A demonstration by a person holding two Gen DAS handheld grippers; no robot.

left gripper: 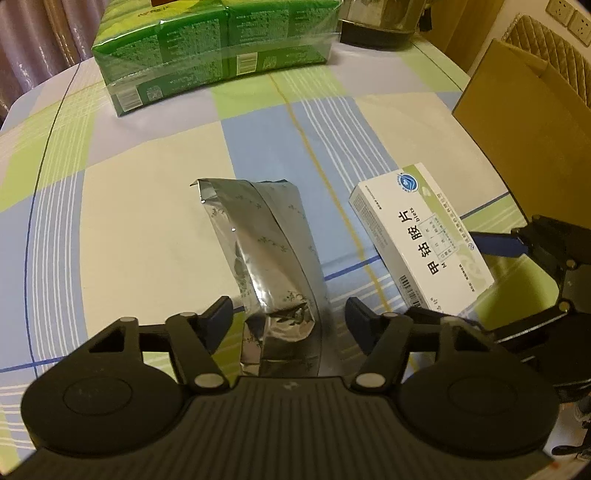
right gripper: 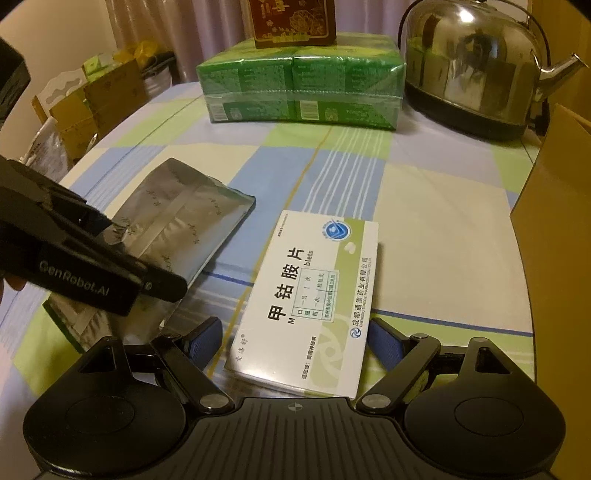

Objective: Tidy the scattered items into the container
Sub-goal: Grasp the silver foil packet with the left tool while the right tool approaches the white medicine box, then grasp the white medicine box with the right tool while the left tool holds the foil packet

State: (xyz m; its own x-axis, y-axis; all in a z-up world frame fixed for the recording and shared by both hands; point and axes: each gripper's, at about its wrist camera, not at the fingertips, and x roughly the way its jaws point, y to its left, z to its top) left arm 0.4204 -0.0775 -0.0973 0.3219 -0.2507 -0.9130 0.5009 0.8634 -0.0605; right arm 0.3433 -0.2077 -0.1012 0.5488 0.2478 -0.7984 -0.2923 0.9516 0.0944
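Note:
A silver foil pouch lies flat on the checked tablecloth. Its near end sits between the fingers of my left gripper, which is open, with small gaps on both sides of the pouch. To the right lies a white medicine box with green trim. In the right wrist view that medicine box lies between the blue pads of my right gripper. This gripper is open around the box, with a gap at the left pad. The foil pouch lies left of it, partly under the left gripper's black housing. A brown cardboard container stands at the right.
A green wrapped multipack stands at the back with a red-brown box on top. A steel kettle is at the back right. The cardboard container's wall is close on the right. The round table edge curves along the left.

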